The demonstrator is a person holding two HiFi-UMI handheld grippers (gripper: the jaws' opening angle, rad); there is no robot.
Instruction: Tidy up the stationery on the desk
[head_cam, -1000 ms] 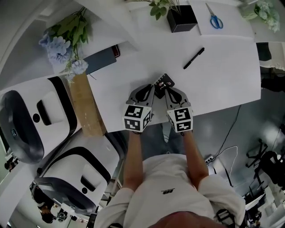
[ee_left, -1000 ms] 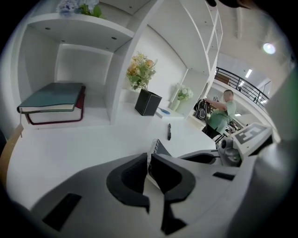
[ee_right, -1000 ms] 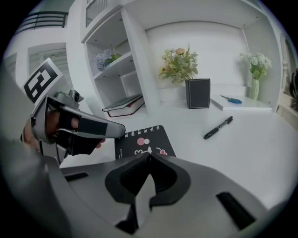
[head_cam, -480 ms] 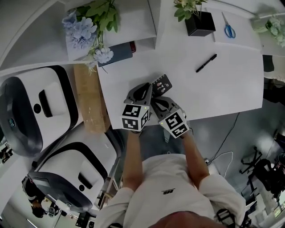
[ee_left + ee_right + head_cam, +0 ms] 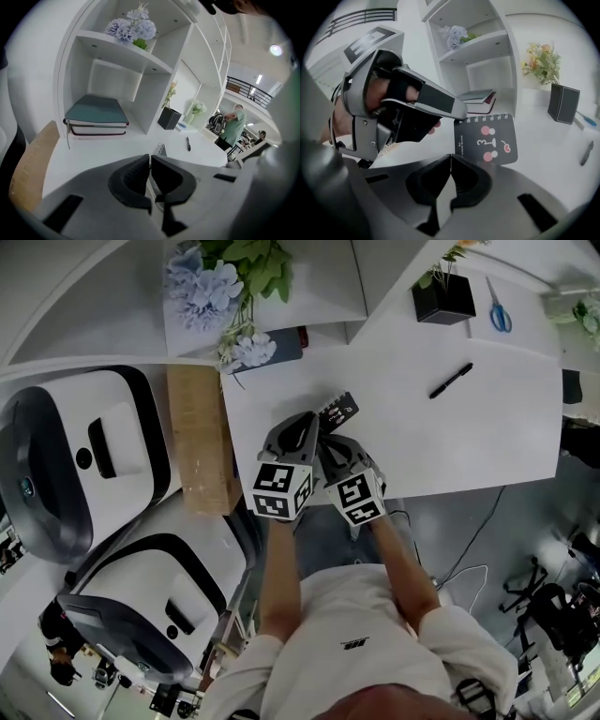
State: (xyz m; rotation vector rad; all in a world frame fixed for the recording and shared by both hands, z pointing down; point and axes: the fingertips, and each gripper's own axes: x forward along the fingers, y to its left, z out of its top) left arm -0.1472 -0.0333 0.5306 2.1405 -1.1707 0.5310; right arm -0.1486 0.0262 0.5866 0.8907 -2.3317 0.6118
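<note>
I am pressing the jaws of my left gripper together on the small black spiral notebook, at an upper corner close to its spiral binding. In the left gripper view the notebook is showing only as a thin edge that runs out from between the jaws. It is standing upright over the near left part of the desk, and its cover with the pink dots is facing my right gripper.

I am keeping the right gripper's jaws closed tip to tip, with nothing between them, just in front of the notebook's lower edge. That edge is hiding behind the jaws, so I cannot tell whether the notebook is touching the desk.

A black pen is lying on the right middle part of the desk, well apart from both grippers. A black pot with a plant is standing at the desk's far edge, and blue scissors are lying at the far right corner. Stacked books are resting in the shelf compartment at the desk's far left.
</note>
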